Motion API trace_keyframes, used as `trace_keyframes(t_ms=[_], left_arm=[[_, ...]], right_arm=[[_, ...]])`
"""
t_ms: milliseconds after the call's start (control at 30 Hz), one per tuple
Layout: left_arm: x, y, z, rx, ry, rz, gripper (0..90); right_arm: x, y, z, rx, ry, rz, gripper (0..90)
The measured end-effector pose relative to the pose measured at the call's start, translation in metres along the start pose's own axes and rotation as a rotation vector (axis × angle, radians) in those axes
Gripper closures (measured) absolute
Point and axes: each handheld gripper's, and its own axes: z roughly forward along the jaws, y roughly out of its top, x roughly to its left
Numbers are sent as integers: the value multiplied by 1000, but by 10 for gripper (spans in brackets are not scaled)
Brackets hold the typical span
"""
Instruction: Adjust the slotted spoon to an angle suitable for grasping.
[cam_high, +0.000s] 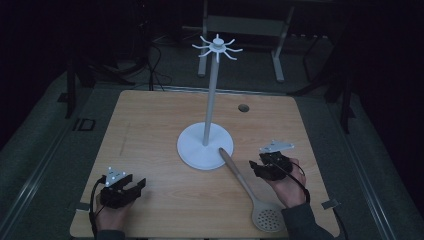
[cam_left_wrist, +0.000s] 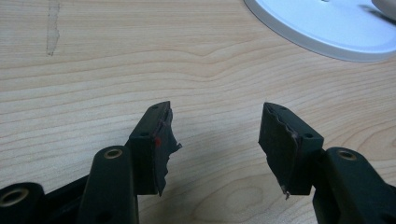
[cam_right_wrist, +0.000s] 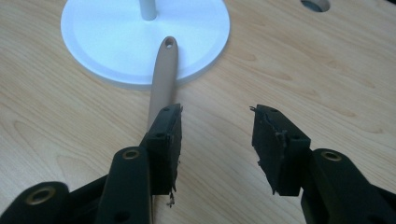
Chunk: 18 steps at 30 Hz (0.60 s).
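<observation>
The wooden bench (cam_high: 150, 130) carries everything, with a small round hole (cam_high: 243, 108) near its far edge; at its middle stands a white stand (cam_high: 205, 145), a wide round base with a slim upright pole that ends in a ring of curved hooks (cam_high: 217, 47). From the base, a beige slotted spoon (cam_high: 250, 192) lies flat on the bench and runs slantwise toward the person's right; the tip of its handle, pierced by a small hole, rests on the near rim of the white base (cam_right_wrist: 140, 42), while its round perforated bowl lies close to the near edge of the bench, just beside the right sleeve.

The right gripper (cam_right_wrist: 215, 140) sits low over the bench, just to the right of the spoon's handle; its jaws stand apart with bare wood between them, and the handle passes just outside the jaw on the left of its own view. The left gripper (cam_left_wrist: 215, 144) rests near the left front corner, well apart from the spoon; its jaws are likewise spread, nothing between them, the rim of the white base ahead of it.
</observation>
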Motion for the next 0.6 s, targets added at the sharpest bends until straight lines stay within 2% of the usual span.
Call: trace_keyframes(t_ms=[100, 600], left_arm=[[0, 0, -1, -8, 2, 0, 447], [0, 0, -1, -10, 4, 1, 447]], right_arm=[[0, 2, 3, 16, 19, 2, 527], [3, 15, 15, 81, 44, -6, 534]])
